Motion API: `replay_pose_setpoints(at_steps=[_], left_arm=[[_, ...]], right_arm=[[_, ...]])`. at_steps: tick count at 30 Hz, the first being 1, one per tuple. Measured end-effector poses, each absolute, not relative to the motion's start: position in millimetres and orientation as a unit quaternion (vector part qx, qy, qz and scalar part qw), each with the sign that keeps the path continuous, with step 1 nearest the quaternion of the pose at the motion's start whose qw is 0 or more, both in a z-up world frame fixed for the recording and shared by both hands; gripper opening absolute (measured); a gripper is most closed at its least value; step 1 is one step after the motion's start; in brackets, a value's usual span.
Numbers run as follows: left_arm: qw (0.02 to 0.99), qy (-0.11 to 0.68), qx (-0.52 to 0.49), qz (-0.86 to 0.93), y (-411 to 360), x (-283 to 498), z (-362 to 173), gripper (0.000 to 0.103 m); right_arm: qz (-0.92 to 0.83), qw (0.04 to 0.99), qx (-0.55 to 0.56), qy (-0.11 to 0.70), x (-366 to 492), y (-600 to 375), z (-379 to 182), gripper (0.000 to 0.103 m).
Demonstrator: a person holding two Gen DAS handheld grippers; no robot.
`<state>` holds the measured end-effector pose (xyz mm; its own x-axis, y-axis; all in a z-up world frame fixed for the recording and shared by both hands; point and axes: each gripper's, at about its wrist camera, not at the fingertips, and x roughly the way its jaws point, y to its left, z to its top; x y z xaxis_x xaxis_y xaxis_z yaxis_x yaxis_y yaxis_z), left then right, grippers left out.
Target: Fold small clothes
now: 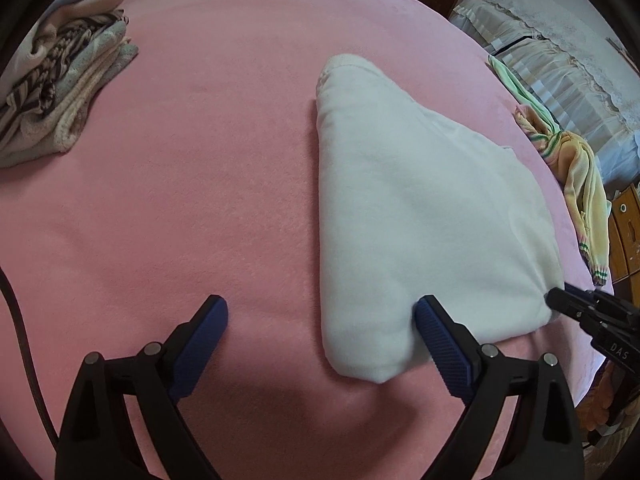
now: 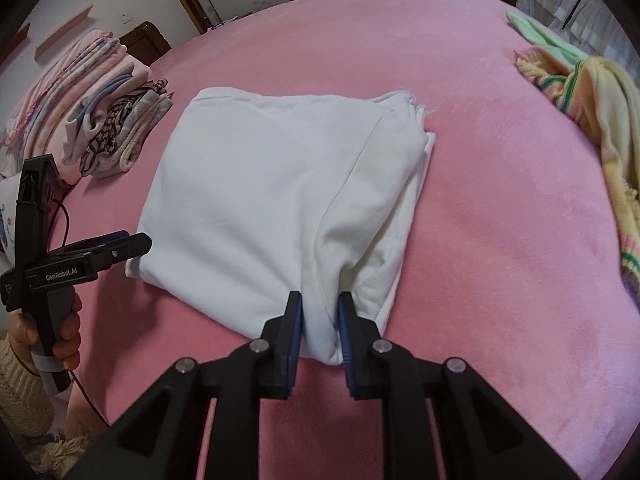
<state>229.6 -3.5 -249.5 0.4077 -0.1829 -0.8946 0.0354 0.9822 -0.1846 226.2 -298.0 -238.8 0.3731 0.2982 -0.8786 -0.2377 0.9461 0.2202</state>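
A white garment (image 1: pixel 420 216), folded into a thick pad, lies on the pink bed cover (image 1: pixel 192 200); it also shows in the right wrist view (image 2: pixel 272 196). My left gripper (image 1: pixel 320 312) is open, its right finger touching the garment's near left corner, nothing between the jaws. It also shows from the side in the right wrist view (image 2: pixel 132 242). My right gripper (image 2: pixel 320 312) is shut on the garment's near corner, with cloth bunched between the blue pads. Its tip also shows in the left wrist view (image 1: pixel 568 300) at the garment's right corner.
A stack of folded clothes (image 1: pixel 56 92) sits at the left, also seen in the right wrist view (image 2: pixel 100 128). Unfolded yellow and green striped clothes (image 1: pixel 576 168) hang over the bed's right edge (image 2: pixel 592 92). Furniture stands beyond the bed.
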Motion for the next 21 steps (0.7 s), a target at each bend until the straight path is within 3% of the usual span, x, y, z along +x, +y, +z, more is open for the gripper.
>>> replay_pose_setpoints(at_steps=[2, 9, 10, 12, 15, 21], left_arm=[[0.843, 0.53, -0.053, -0.066, -5, 225, -238, 0.094], [0.873, 0.478, -0.017, -0.09, -26, 225, -194, 0.093], [0.876, 0.472, -0.018, -0.094, -31, 230, -191, 0.091], [0.876, 0.471, -0.021, -0.105, -43, 240, -190, 0.073], [0.872, 0.477, -0.007, -0.114, -66, 257, -199, 0.057], [0.869, 0.482, 0.001, -0.111, -82, 281, -221, 0.055]], right_arm=[[0.146, 0.837, 0.014, 0.527, 225, -297, -227, 0.034], [0.115, 0.881, 0.004, 0.459, 227, -292, -189, 0.034], [0.117, 0.884, 0.004, 0.453, 230, -286, -188, 0.033], [0.122, 0.884, 0.0, 0.452, 239, -272, -191, 0.025], [0.129, 0.881, -0.009, 0.456, 253, -250, -202, 0.016], [0.128, 0.867, -0.002, 0.481, 276, -239, -233, 0.008]])
